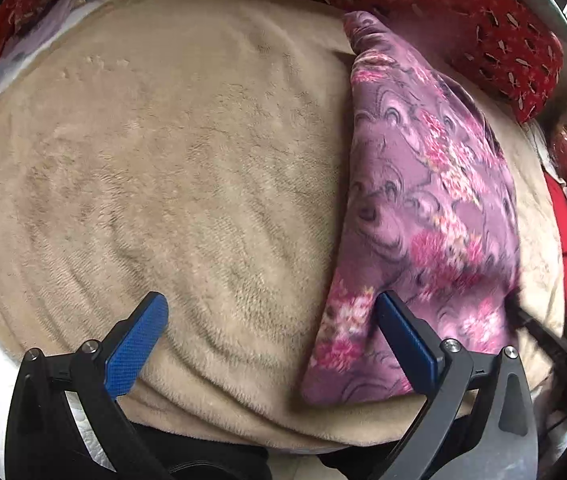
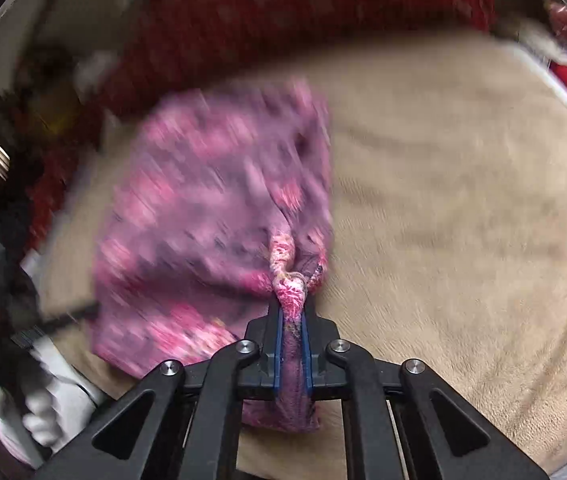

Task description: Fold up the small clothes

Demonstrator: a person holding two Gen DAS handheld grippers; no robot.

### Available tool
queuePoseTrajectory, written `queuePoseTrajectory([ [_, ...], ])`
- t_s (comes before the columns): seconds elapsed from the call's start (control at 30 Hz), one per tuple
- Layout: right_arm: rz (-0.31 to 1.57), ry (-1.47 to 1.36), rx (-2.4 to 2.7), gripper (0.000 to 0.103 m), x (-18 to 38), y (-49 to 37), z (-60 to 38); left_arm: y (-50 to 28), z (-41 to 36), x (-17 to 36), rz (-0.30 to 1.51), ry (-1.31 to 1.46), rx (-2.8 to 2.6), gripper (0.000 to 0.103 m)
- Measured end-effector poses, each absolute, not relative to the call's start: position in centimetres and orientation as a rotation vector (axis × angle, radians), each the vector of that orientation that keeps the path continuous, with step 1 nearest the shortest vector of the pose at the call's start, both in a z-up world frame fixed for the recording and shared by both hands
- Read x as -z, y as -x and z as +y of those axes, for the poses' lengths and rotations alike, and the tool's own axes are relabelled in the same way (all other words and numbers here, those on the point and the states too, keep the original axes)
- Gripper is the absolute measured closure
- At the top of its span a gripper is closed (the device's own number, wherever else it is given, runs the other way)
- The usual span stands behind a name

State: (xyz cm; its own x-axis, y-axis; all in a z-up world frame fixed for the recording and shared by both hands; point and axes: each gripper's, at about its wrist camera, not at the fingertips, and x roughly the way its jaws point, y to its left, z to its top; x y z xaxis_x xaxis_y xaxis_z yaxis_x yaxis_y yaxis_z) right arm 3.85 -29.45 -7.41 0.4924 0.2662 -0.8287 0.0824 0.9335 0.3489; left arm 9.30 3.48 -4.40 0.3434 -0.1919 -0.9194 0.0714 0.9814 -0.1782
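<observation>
Two views, taken in turn. From the left wrist, the left tool (image 1: 271, 316) hangs with its blue pads spread wide and nothing between them, above a beige fleece blanket (image 1: 163, 168) that covers what looks like a bed. The purple floral garment (image 1: 423, 208) lies on that blanket toward three o'clock in this view, a long narrow shape whose axis runs from about twelve down to six. Its near end sits just beside the right-hand pad, and that pad overlaps its edge in the picture; whether it touches the cloth I cannot tell. A red patterned cover (image 1: 443, 4) is banked along the far side, from eleven round to two.

From the right wrist, the picture is smeared by motion. The right tool (image 2: 293, 320) is closed on a bunched corner of the purple floral garment (image 2: 211, 208), cloth pinched tight between the two pads and spilling out below them. The bulk of the garment fans away toward ten and eleven o'clock over the beige fleece blanket (image 2: 463, 200), with bare blanket from one to four.

My judgement: the right hand already has its corner, and the left is the nearer one to the free near end, so the fold likely turns on the left tool shifting toward three o'clock to take that edge, then both carrying cloth along the long axis.
</observation>
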Motion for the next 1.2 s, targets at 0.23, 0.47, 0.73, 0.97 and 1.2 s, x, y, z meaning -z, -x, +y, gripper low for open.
queuePoseTrajectory([
  [0.23, 0.957, -0.490, -0.138, 0.065, 3.1, -7.3, -31.3, -14.1, 3.2, 1.7, 1.168, 0.183, 0.203, 0.000],
  [0.47, 1.040, -0.630, -0.137, 0.095, 6.5, -13.1, -31.5, -17.0, 0.6, 2.7, 1.183, 0.097, 0.213, 0.001],
  [0.73, 1.005, -0.601, -0.102, 0.093, 5.9, -13.4, -33.6, -19.8, -0.4, 2.7, 1.164, 0.045, 0.249, 0.001],
  [0.97, 0.981, -0.664, -0.118, 0.062, 6.0, -19.4, -32.0, -22.2, -2.1, 4.3, 1.195, 0.032, 0.230, 0.001],
  [1.2, 0.867, -0.483, -0.110, 0.098, 3.5, -19.1, -32.0, -22.7, -3.0, 4.7, 1.130, -0.023, 0.221, 0.000],
])
